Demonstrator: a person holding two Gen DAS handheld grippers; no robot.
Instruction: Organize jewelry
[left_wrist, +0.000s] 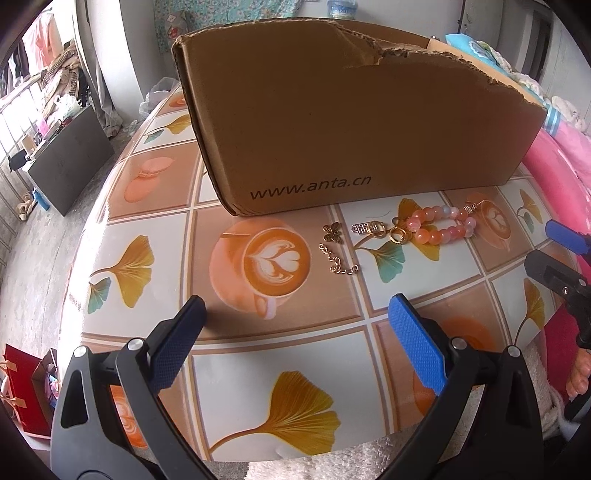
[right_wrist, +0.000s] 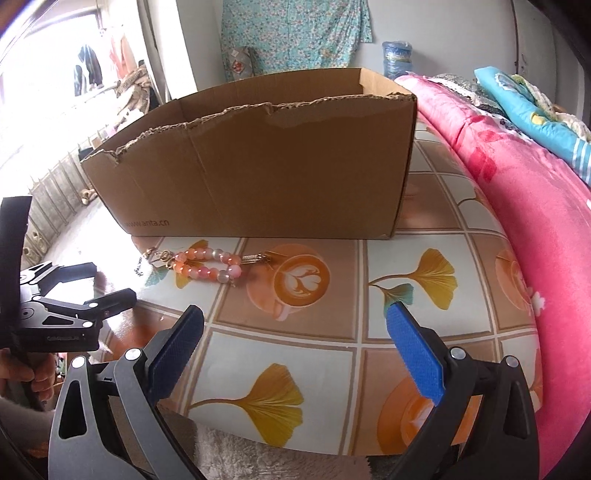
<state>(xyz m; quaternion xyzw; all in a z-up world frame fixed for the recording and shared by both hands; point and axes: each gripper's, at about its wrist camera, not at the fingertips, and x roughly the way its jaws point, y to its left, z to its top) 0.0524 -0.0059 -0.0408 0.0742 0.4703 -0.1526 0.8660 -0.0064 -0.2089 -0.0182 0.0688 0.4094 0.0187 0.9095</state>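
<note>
A torn brown cardboard box (left_wrist: 351, 122) (right_wrist: 266, 170) stands on the patterned tabletop. Just in front of it lie a pink-and-orange bead bracelet (left_wrist: 441, 224) (right_wrist: 208, 264), a gold charm cluster with rings (left_wrist: 384, 230), a small bronze butterfly charm (left_wrist: 332, 232) and a thin gold chain (left_wrist: 338, 262). My left gripper (left_wrist: 297, 310) is open, low over the table, well short of the jewelry. My right gripper (right_wrist: 295, 317) is open too, nearer the table's front, with the bracelet ahead to its left. Each gripper shows at the edge of the other's view, the right one (left_wrist: 557, 258) and the left one (right_wrist: 85, 288).
A pink quilt (right_wrist: 524, 206) with folded blue bedding (right_wrist: 532, 107) crowds the table's right side. A white fleece cloth (right_wrist: 229, 454) lies at the table's near edge. Red gift bags (left_wrist: 26, 387) and a dark cabinet (left_wrist: 70, 162) are on the floor at left. A hand (right_wrist: 33, 376) holds the left tool.
</note>
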